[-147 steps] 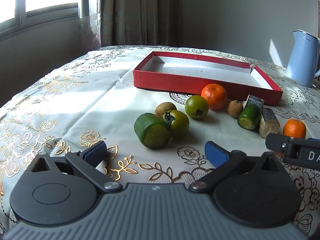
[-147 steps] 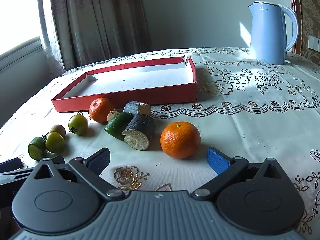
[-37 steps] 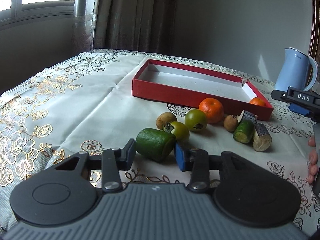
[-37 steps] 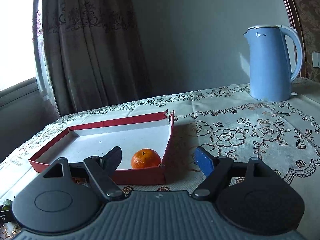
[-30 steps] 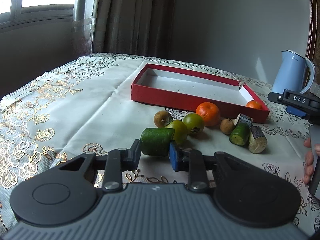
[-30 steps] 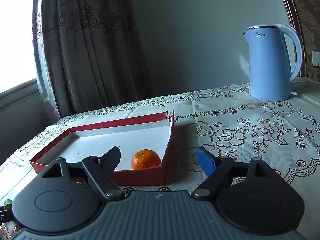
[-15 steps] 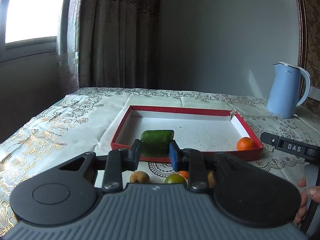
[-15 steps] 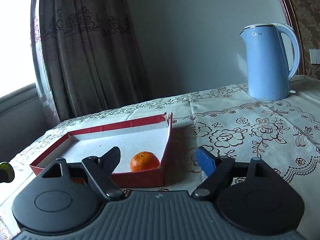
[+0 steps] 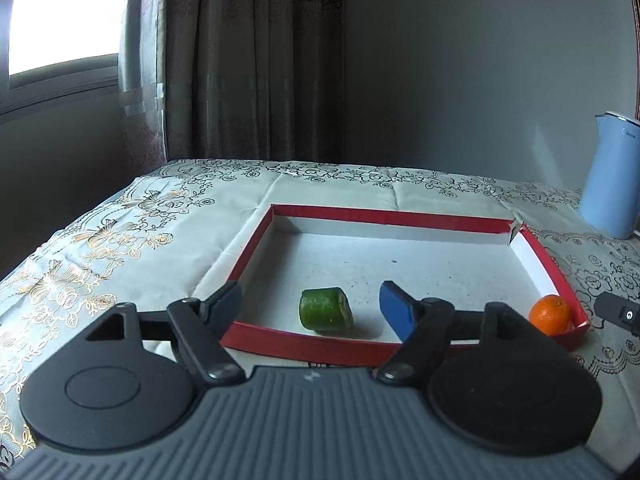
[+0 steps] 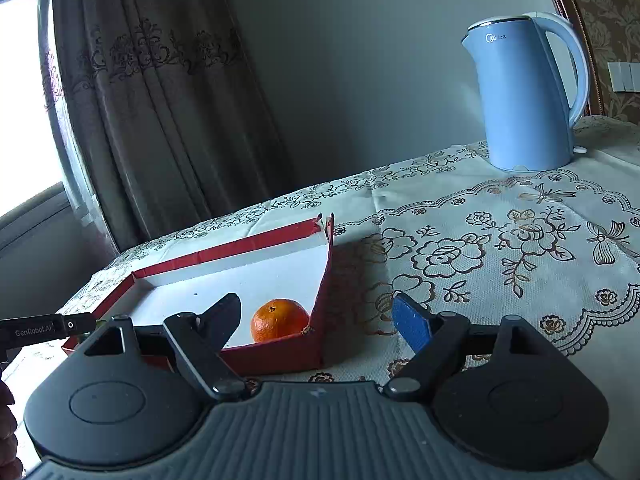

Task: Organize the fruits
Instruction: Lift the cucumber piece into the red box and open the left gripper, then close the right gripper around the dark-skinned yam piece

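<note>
A red tray (image 9: 304, 346) with a white floor lies on the patterned tablecloth. A green cucumber piece (image 9: 326, 315) lies inside it near the front wall. An orange (image 9: 550, 315) sits in the tray's front right corner. My left gripper (image 9: 310, 306) is open and empty, just above the tray's front wall, with the cucumber piece between and beyond its fingers. My right gripper (image 10: 316, 314) is open and empty at the tray's right end (image 10: 326, 280), behind the orange (image 10: 279, 319). The other fruits are hidden below both views.
A light blue kettle (image 9: 610, 194) stands at the back right of the table, also in the right wrist view (image 10: 524, 96). Curtains and a window are behind the table. The left gripper's body (image 10: 36, 330) shows at the right wrist view's left edge.
My left gripper carried the cucumber piece over the tray, opened and let it go; it now lies on the tray floor. The right gripper has barely moved.
</note>
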A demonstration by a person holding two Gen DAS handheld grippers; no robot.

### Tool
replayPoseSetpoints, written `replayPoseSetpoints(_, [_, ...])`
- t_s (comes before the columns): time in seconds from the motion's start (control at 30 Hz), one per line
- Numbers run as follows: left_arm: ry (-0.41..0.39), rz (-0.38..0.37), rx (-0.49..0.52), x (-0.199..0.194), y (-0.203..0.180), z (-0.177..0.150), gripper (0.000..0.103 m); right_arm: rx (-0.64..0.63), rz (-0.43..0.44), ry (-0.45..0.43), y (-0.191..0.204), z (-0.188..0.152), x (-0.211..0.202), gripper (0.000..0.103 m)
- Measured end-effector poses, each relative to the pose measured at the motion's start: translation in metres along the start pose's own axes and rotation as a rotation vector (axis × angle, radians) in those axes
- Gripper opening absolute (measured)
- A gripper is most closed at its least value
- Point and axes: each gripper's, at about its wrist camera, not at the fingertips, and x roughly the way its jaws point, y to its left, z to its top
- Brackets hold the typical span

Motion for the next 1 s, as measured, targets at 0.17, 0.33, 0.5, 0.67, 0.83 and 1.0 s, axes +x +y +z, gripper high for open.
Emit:
replayPoseSetpoints(0.17, [-0.069,0.023,-0.026,-0.043,0.026,-0.010,0.099,0.001,0.006,-0.001,0.000,0.000,-0.001,0.083])
replayPoseSetpoints(0.33, [-0.059,0.120,-0.091,-0.066,0.064,-0.034,0.103,-0.018,0.034,0.008,0.003,-0.001,-0.001,0.083])
replayPoseSetpoints(0.5, [0.019,0.168,-0.153,-0.064,0.095,-0.056,0.103,-0.047,0.119,0.048,0.009,-0.006,-0.009,0.083])
replayPoseSetpoints(0.67, [0.048,0.146,-0.185,-0.060,0.102,-0.065,0.103,-0.113,0.141,0.100,0.021,-0.022,-0.034,0.084])
replayPoseSetpoints(0.83, [0.059,0.135,-0.157,-0.059,0.095,-0.067,0.103,-0.234,0.146,0.135,0.040,-0.039,-0.048,0.084])
replayPoseSetpoints(1.0, [0.072,0.113,-0.200,-0.057,0.102,-0.068,0.103,-0.422,0.205,0.181,0.065,-0.048,-0.047,0.084])
